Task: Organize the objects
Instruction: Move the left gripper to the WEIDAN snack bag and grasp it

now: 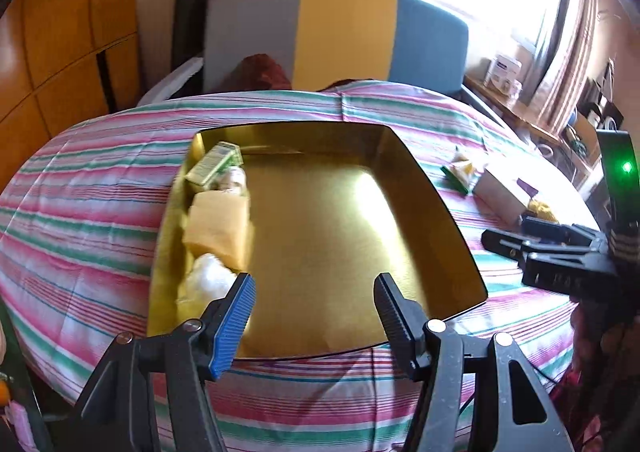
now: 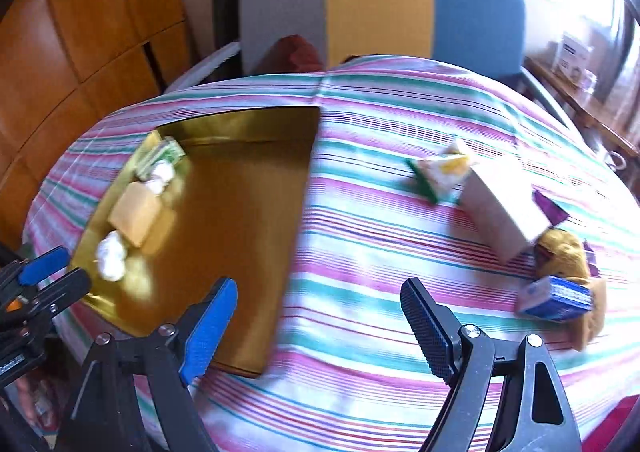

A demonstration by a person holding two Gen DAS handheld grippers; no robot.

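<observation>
Right wrist view: your right gripper (image 2: 316,326) hangs wide open and empty over the striped tablecloth (image 2: 360,332), beside the shallow gold tray (image 2: 240,252). Your left gripper (image 1: 314,308), open and empty too, is over the tray. Toward the cloth's right edge, the blue-and-white carton (image 2: 554,298) leans on the mustard yarn bundle (image 2: 564,252); a careless pinch could snag the yarn.

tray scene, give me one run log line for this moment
left gripper: open, empty, over tray | right gripper: open, empty | in tray: green box, yellow block | outside: white box
</observation>
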